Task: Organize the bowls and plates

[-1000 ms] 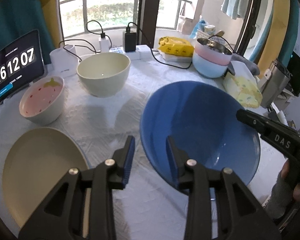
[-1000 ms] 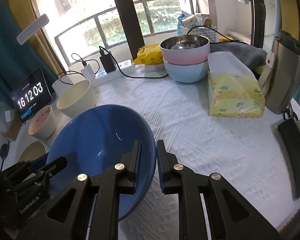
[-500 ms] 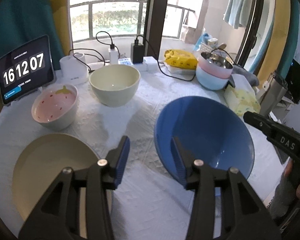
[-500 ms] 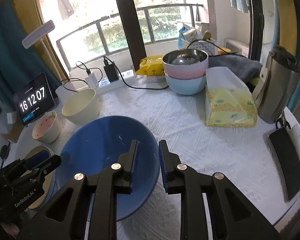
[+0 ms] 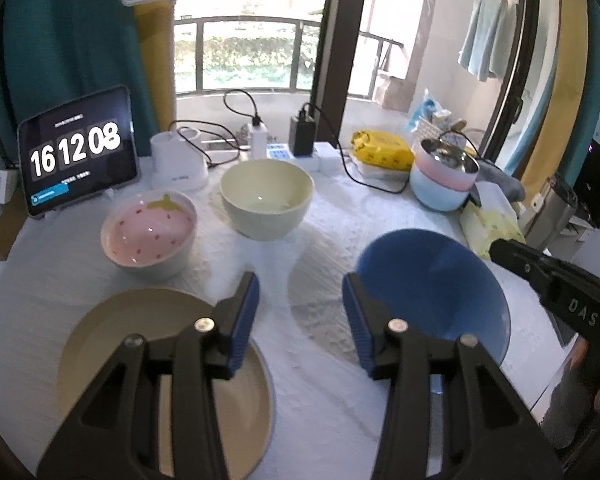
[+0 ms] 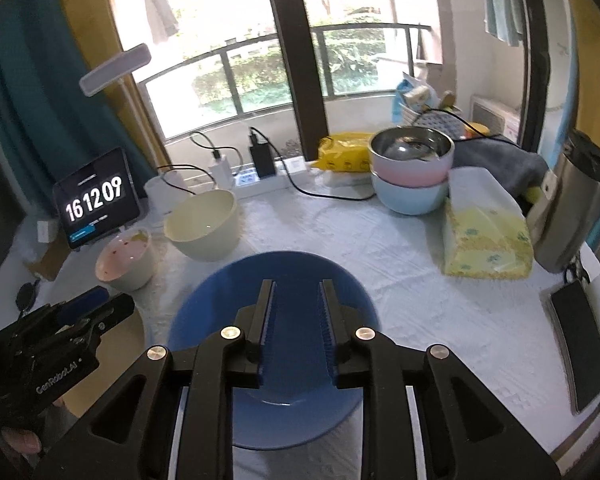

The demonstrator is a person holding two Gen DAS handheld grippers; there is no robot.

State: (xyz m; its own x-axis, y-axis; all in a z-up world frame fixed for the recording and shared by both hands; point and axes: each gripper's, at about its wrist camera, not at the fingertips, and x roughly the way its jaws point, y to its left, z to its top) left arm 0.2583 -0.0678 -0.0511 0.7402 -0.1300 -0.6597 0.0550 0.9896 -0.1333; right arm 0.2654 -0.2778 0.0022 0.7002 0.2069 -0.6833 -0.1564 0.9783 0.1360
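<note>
Grippers: left gripper (image 5: pixel 298 312) and right gripper (image 6: pixel 296 322) both released, empty
Plate (image 6: pixel 300 276): blue, flat on table (image 6: pixel 420 280)

Tablet clock (image 5: pixel 78 152), tissue pack (image 6: pixel 486 242), phone (image 6: pixel 584 344).

Left gripper (image 5: pixel 300 312) angled downward, jaws parted fairly wide, blue pads (image 5: pixel 244 320) facing each other with nothing pinched between them. Right gripper (image 6: pixel 296 320) tilted down the same way, jaws only a narrow gap apart, also gripping nothing, pads clear. Bit of a hand (image 6: pixel 20 442) visible under the left tool's body at the edge.
</note>
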